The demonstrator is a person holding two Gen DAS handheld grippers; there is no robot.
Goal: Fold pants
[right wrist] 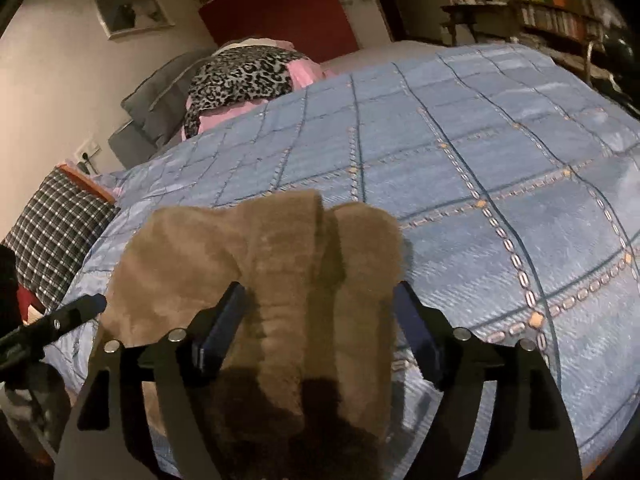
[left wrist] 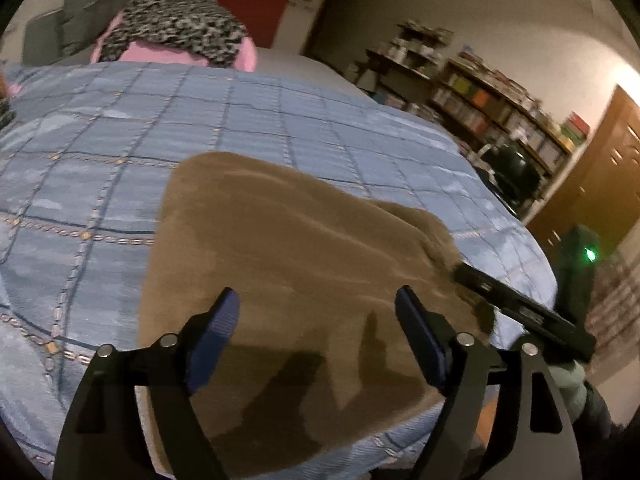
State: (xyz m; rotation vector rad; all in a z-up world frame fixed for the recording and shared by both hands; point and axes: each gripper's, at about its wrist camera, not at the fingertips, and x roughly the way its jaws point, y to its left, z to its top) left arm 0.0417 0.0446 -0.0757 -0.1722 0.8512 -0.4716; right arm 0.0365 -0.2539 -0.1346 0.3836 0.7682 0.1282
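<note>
While the brown pants [left wrist: 280, 264] lie folded on the blue quilted bed [left wrist: 100, 152], the left gripper [left wrist: 316, 312] and right gripper [right wrist: 320, 304] hover above them, fingers spread apart, gripping nothing.

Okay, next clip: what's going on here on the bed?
A person with a gripper in each hand is folding brown pants laid on a blue checked bedspread. Both the left gripper and the right gripper are open above the fabric, gripping nothing. The pants look partly folded, with one end doubled over near the right gripper.
</note>
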